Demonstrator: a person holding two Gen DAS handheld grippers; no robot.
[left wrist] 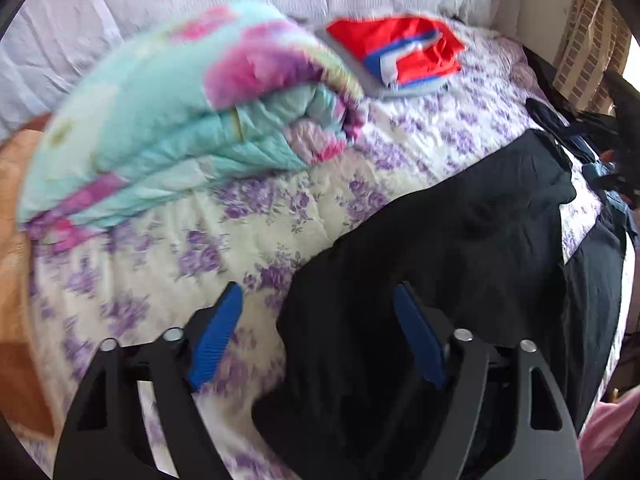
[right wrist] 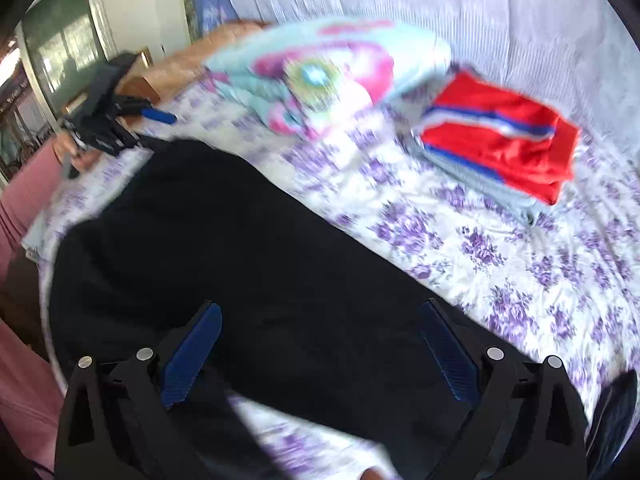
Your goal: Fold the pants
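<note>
Both wrist views: daylight, bright overall, colours saturated. Strong fisheye distortion; straight lines bow toward the edges, and the corners are cut off by a black circular vignette.

Left wrist view: motion blur across the upper half, heaviest on the teal and pink quilt [left wrist: 192, 120] at upper left. A blown-out white patch sits at the far right edge. The black pants [left wrist: 460, 248] at lower right read as a near-featureless dark mass with folds barely visible.

Right wrist view: smear throughout, worst on the red folded garment [right wrist: 504, 140] at upper right. Window [right wrist: 60, 48] at upper left shows reflections. Near foreground at the bottom is sharper than the background.
</note>
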